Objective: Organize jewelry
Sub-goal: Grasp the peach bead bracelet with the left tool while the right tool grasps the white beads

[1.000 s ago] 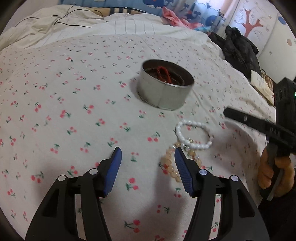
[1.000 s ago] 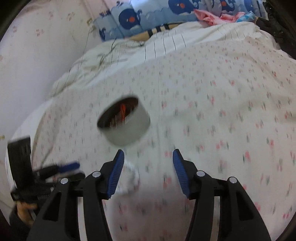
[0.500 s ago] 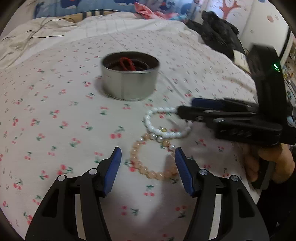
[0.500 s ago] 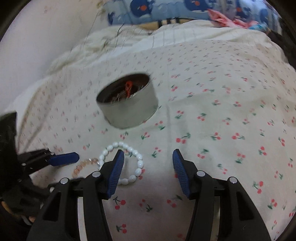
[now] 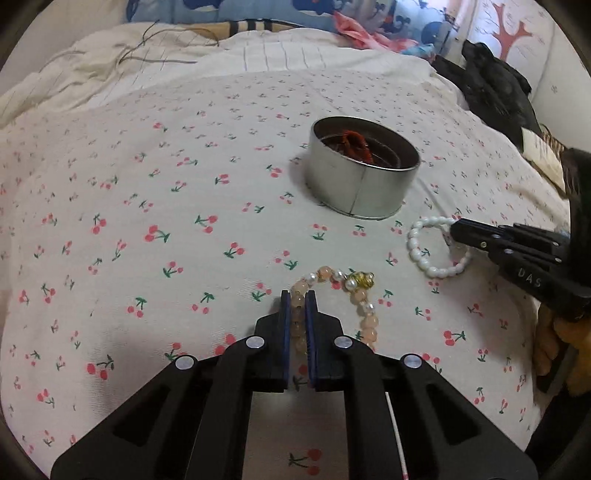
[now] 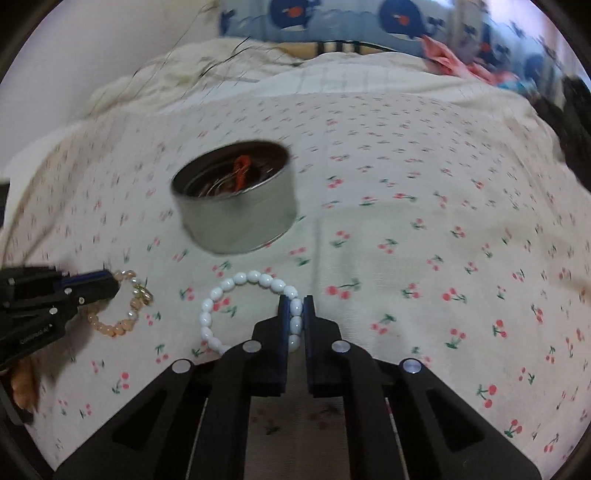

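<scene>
A peach bead bracelet (image 5: 364, 295) with a gold charm lies on the cherry-print bedspread. My left gripper (image 5: 297, 295) is shut on its left side; it also shows in the right wrist view (image 6: 107, 282), holding the same bracelet (image 6: 122, 325). A white bead bracelet (image 6: 229, 291) lies to the right of it. My right gripper (image 6: 294, 300) is shut on the white bracelet's right side; in the left wrist view it (image 5: 456, 225) grips the white bracelet (image 5: 419, 247). A round metal tin (image 5: 364, 184) with something red inside stands behind both bracelets.
The bedspread (image 5: 166, 184) covers the bed. Rumpled cream bedding (image 5: 92, 74) and whale-print pillows (image 6: 332, 22) lie at the far side. Dark clothing (image 5: 491, 92) is piled at the far right. A hand (image 5: 557, 354) holds the right gripper.
Both grippers were open and have closed, the left on the peach bracelet, the right on the white bracelet. Both moved forward and lower onto the beads.
</scene>
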